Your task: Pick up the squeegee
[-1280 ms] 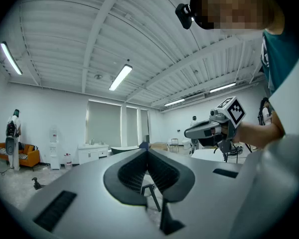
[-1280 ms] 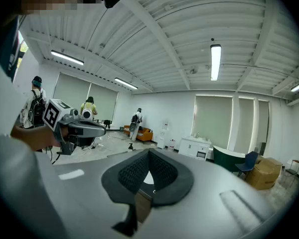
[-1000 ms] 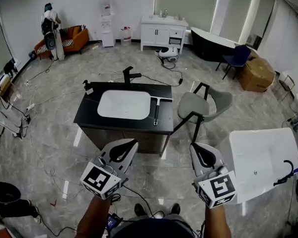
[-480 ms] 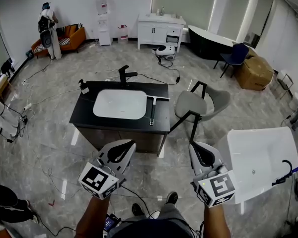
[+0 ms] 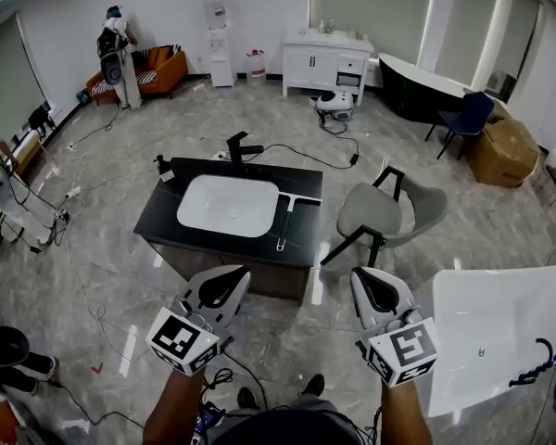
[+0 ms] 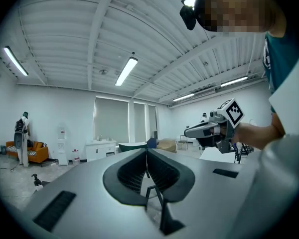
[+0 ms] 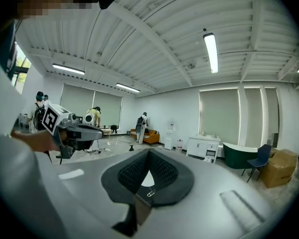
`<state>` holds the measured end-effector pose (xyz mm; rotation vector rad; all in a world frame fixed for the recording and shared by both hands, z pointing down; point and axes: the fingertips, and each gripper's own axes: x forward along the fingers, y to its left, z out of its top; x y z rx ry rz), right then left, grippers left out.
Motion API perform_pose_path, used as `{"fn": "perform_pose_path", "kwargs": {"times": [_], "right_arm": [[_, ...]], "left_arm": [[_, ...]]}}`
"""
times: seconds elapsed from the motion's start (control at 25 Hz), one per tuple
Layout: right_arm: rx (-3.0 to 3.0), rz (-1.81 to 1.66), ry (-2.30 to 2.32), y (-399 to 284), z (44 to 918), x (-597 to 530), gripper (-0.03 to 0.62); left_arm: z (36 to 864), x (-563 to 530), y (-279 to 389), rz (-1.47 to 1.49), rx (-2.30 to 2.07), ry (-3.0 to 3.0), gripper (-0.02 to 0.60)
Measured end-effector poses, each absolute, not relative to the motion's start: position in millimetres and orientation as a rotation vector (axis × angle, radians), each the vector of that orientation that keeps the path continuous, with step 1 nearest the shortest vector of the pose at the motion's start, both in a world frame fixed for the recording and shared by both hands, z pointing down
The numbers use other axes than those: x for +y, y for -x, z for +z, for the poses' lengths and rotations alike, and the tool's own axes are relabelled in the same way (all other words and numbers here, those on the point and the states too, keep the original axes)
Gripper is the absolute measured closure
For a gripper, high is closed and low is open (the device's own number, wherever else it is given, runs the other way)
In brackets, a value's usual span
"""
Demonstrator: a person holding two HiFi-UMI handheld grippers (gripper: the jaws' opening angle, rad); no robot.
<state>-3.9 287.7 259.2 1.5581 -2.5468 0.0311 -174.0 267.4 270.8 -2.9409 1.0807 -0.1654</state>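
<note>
Head view showed the squeegee (image 5: 288,219) lying on the black counter (image 5: 167,217) right of the basin (image 5: 227,206), probably light and rigid, best pinched mid-handle; the left gripper (image 5: 232,276) and right gripper (image 5: 369,281), jaws pressed together and empty, were well short.

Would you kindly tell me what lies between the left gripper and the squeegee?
In the head view, only the black counter's front edge and bare top separate the left gripper from the squeegee.

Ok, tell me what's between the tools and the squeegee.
Nothing visible: only floor separates the left tool and right tool from the counter where the squeegee lies; the grey chair stands off to the right.
</note>
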Motion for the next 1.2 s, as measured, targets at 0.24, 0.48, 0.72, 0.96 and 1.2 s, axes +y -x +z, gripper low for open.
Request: {"fn": "perform_pose_path", "kwargs": {"times": [0.24,0.48,0.72,0.96,1.2], "right_arm": [[-2.62,0.021,-1.482,-38,258,262,0.585],[-2.691,0.04,-1.405,-61,262,252,0.585],[-2.714,0.101,-1.391,-81,280,247,0.585],[-2.669,0.136,-1.429,-100,296,234,0.585],[-2.568,0.132,-1.538,-130,298,210,0.585]], "left_arm": [[269,254,132,-0.195,1.169,2.892,0.575],[267,256,111,-0.24,1.261,2.837,0.575],[281,254,92,-0.284,1.287,2.834,0.575],[300,225,72,-0.285,1.238,2.882,0.575],[310,179,44,-0.266,1.11,2.947,0.575]]}}
